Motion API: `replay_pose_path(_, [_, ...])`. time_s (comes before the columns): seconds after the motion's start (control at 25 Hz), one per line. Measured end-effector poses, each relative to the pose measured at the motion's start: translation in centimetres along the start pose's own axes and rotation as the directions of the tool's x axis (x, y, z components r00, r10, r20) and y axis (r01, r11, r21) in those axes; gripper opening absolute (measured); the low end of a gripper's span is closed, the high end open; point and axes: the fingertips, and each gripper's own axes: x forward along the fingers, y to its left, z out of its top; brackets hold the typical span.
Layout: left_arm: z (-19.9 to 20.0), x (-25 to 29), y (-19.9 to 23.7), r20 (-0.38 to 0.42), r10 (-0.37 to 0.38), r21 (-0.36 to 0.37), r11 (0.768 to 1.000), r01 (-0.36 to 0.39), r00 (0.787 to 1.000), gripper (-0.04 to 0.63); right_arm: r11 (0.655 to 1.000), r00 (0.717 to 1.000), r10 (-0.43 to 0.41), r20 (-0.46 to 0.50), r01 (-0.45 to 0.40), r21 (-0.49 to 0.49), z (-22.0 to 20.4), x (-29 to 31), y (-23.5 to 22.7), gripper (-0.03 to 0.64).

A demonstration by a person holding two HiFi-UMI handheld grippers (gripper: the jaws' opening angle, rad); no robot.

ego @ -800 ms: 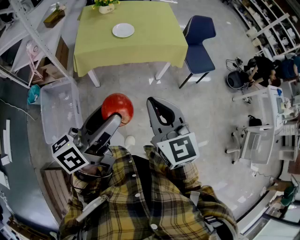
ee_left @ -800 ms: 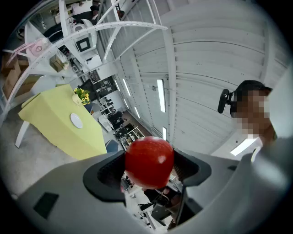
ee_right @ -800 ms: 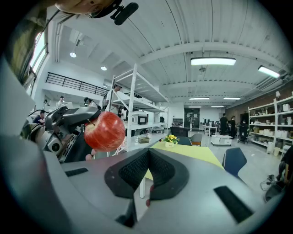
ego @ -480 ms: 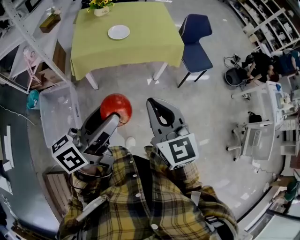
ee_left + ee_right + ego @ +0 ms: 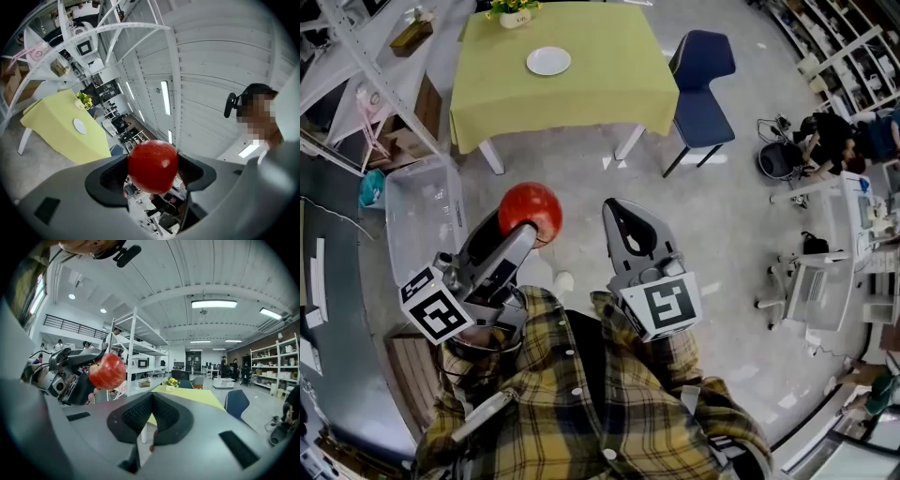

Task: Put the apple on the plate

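You hold a red apple (image 5: 530,206) in your left claw (image 5: 153,174); its jaws are spread wide and press on both sides of the fruit, which hangs above the floor; your right claw (image 5: 150,404) is just beside it, jaws closed together with nothing between them; the white plate (image 5: 548,61) lies on the yellow-green worktop (image 5: 600,75) ahead, well apart from the apple; a pot of yellow flowers (image 5: 514,13) stands near the plate at the far edge; a dark blue chair (image 5: 698,89) stands at the worktop's right; a clear plastic bin (image 5: 422,216) sits on the floor at your left.
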Motion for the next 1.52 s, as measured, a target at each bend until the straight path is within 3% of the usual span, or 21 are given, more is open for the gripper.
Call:
replay_pose_path(0.24, [1.2,0.5,2.1,-0.005,0.03,-0.003,1.0,-0.03,1.0,0.341,1.0,1.0,0.008,-0.016,-0.008,0.007,-0.6,2.1,-0.4,-0.003])
replay_pose_path(0.52, [3.4,3.7,4.6,-0.033,0.022,-0.018,1.0,-0.023,0.999,0.341,0.999,0.999,-0.04,-0.031,0.04,0.01,-0.1,5.4,-2.9,-0.003])
replay_pose_path(1.08, [12.2,9.4,12.4,-0.035,-0.009,-0.03,1.0,0.008,0.999,0.341,0.999,0.998,-0.033,-0.044,0.031,-0.037,2.6,17.6,-6.3,-0.003])
replay_pose_path(1.52, [18.2,11.4,18.5,-0.059,-0.008,-0.034,0.999,0.006,0.998,0.341,0.999,0.997,-0.052,-0.056,0.051,-0.015,3.4,26.7,-7.8,-0.003])
